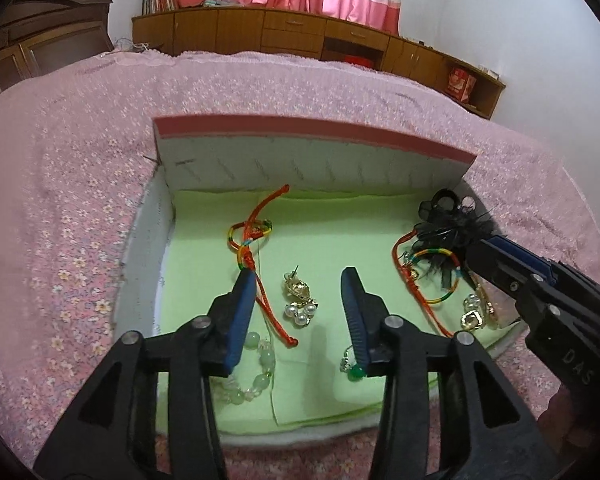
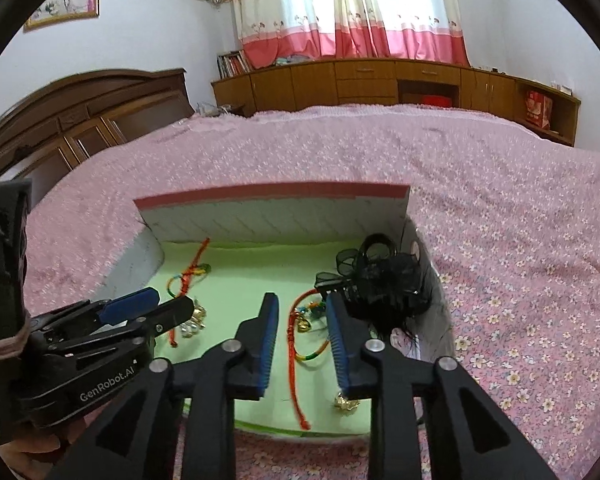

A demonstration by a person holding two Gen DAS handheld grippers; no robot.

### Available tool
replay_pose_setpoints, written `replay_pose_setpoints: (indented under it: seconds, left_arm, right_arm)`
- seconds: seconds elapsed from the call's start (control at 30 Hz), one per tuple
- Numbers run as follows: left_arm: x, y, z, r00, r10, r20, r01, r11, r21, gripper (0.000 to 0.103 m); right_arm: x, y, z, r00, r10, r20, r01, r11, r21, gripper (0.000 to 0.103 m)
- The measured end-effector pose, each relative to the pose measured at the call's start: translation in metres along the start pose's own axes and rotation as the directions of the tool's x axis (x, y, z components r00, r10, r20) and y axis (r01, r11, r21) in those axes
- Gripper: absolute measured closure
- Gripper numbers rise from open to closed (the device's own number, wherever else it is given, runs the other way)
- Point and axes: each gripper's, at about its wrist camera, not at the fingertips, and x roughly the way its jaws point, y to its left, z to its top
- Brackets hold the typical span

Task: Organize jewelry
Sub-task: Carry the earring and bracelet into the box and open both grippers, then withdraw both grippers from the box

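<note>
A bed [image 1: 100, 200] with a pink floral cover carries an open box [image 1: 312, 152] lined in green, its lid standing upright at the far side. Inside, a black feathered hair ornament [image 2: 384, 284] lies at the right wall, with a multicoloured cord bracelet [image 1: 440, 276] beside it. A red cord bracelet [image 1: 256, 240] lies toward the left, a pearl and gold earring [image 1: 300, 300] near the middle. The left tongs [image 1: 300, 308] are partly open, empty, straddling the earring. The right tongs [image 2: 302, 332] are partly open, empty, above the multicoloured bracelet.
</note>
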Motion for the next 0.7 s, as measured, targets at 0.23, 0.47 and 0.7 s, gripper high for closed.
replay_pose_setpoints:
  seconds: [0.23,0.47,0.7]
  left_arm:
    - [-0.026,-0.006,-0.003,0.999,0.012,0.044,-0.011,1.0,-0.015,0.06]
    - [-0.053,-0.006,-0.008,0.993,0.025,0.115,-0.026,1.0,0.007,0.059]
    - [-0.071,-0.011,-0.021,0.987,0.027,0.161,-0.027,1.0,-0.003,0.054]
  right_arm:
    - [-0.033,0.005,0.0,0.998,0.016,0.06,-0.016,1.0,0.006,0.058]
    - [-0.059,0.011,-0.01,0.994,0.019,0.112,-0.02,1.0,0.013,0.05]
    - [-0.077,0.011,-0.025,0.99,0.001,0.141,-0.007,0.999,0.042,0.041]
